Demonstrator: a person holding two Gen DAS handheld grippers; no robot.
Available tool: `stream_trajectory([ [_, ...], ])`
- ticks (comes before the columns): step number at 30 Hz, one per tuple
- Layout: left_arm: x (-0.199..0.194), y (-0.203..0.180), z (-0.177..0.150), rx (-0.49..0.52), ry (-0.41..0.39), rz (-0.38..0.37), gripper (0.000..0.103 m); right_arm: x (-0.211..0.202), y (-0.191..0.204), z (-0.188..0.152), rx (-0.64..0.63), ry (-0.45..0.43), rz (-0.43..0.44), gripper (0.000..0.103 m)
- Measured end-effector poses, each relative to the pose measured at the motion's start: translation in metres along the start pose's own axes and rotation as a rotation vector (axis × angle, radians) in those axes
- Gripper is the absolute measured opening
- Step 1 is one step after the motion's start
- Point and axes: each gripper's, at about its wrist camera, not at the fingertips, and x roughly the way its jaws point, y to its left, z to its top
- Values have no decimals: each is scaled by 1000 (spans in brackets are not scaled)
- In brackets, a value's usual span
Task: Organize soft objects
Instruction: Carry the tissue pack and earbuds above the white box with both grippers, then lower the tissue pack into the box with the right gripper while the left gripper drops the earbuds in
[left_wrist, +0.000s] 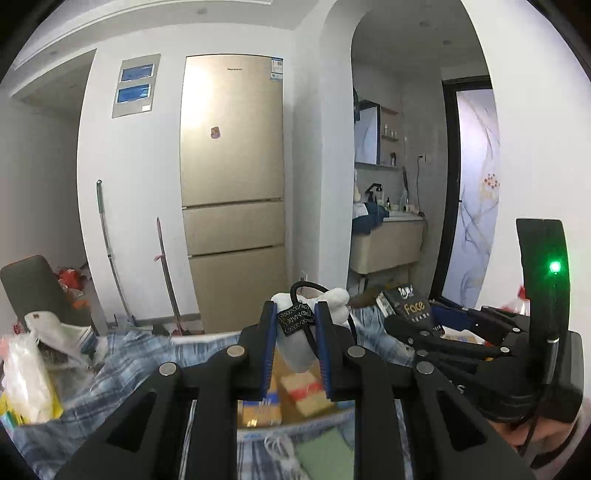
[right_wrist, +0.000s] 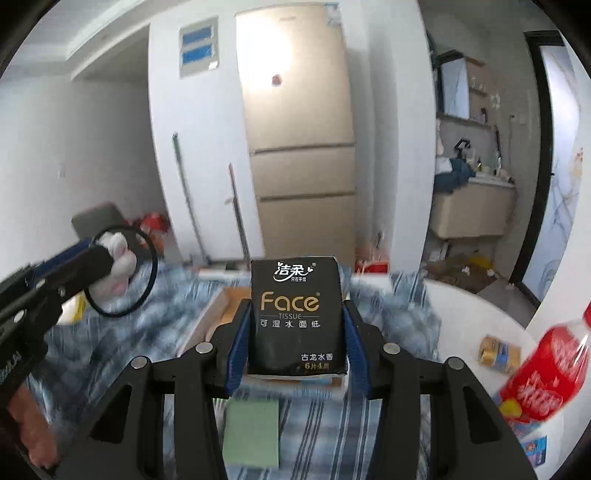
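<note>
Right wrist: black "Face" tissue pack (right_wrist: 299, 314), upright.

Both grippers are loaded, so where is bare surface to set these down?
Free: white tabletop between plaid cloth and red bottle. Crowded: cardboard box of packets and left bag pile.

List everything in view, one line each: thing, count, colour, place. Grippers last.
tissue pack: one, black, gold lettering, between the right gripper's pads
plush toy: one, white, black loop and tag, in the left gripper
blanket: one, blue plaid, below both grippers
green cloth: one, flat on the blanket
bottle: one, red label, at right
fridge: one, gold, back wall
mops: two, leaning beside the fridge
left gripper: shut on the toy
right gripper: shut on the pack
</note>
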Motion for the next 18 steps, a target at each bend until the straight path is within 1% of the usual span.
stream_trajectory([
  [2, 14, -3, 14, -3, 13, 13, 22, 5, -2, 15, 3, -20, -21, 46],
  [3, 21, -3, 20, -14, 26, 10, 22, 10, -3, 22, 16, -5, -19, 46],
  [5, 36, -1, 28, -40, 55, -1, 22, 25, -6, 33, 40, 53, 1, 46],
  [7, 49, 0, 31, -52, 76, 3, 22, 38, -9, 36, 58, 93, 20, 46],
  [8, 55, 2, 30, -62, 89, 3, 22, 44, -10, 36, 64, 101, 15, 46],
  [12, 79, 9, 15, -84, 156, -25, 22, 68, -13, 21, 71, 147, 7, 46],
  [14, 90, 9, 4, -65, 186, 2, 22, 83, -15, 9, 75, 182, 16, 46],
  [18, 113, 15, -17, -81, 261, 8, 22, 114, -14, -10, 68, 257, 16, 46],
])
